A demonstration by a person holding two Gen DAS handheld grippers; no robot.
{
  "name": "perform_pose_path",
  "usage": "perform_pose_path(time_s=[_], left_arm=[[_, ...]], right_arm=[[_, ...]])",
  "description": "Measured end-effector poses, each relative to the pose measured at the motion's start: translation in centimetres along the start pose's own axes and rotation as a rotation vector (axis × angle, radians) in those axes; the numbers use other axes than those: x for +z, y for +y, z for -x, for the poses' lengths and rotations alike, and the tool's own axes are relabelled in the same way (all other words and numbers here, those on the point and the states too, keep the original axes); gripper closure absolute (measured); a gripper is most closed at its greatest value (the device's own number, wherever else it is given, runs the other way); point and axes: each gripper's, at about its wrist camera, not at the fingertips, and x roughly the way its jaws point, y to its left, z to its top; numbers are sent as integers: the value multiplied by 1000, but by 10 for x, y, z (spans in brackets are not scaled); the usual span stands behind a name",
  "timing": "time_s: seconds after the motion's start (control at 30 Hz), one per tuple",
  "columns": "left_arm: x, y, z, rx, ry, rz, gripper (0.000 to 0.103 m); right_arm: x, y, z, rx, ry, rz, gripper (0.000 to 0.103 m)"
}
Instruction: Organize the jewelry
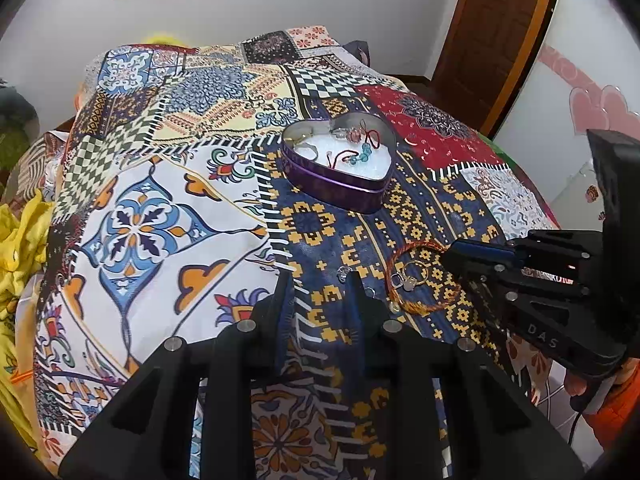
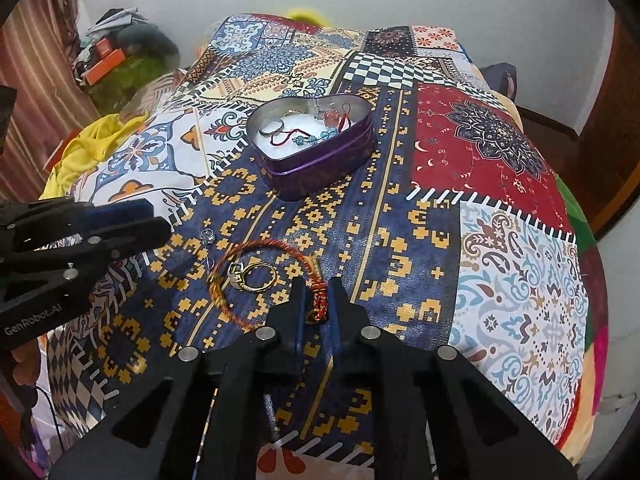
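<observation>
A purple heart-shaped tin (image 1: 340,184) (image 2: 320,172) sits on the patterned bedspread, holding rings, blue beads and red cord. A red-orange woven bracelet (image 1: 420,310) (image 2: 240,254) lies on the blue patch, ringing a gold ring (image 1: 416,272) (image 2: 260,278). A small silver piece (image 1: 343,274) (image 2: 208,235) lies beside it. My right gripper (image 2: 318,304) (image 1: 460,256) has its fingers closing around the bracelet's knotted end (image 2: 319,306). My left gripper (image 1: 320,284) (image 2: 156,220) is open and empty, just left of the bracelet.
The bedspread (image 1: 160,220) (image 2: 500,240) covers a raised bed. Yellow cloth (image 1: 20,240) (image 2: 92,140) lies at the left edge. A wooden door (image 1: 500,40) stands at the back right, clutter (image 2: 112,52) at the back left.
</observation>
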Motion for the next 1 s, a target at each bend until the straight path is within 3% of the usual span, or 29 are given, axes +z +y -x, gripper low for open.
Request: perform_pose_path(time_s=[0.3, 0.53, 0.73, 1.0], left_arm=[[2, -7, -17, -32, 31, -6, 78], [3, -15, -29, -14, 32, -15, 78], [6, -13, -33, -20, 34, -3, 94], [5, -11, -26, -16, 17, 5, 95]], right_arm=[[7, -8, 22, 1, -79, -37, 97], [12, -19, 30, -3, -108, -71, 98], [14, -21, 34, -4, -123, -80, 98], [16, -20, 44, 3, -153, -79, 98]])
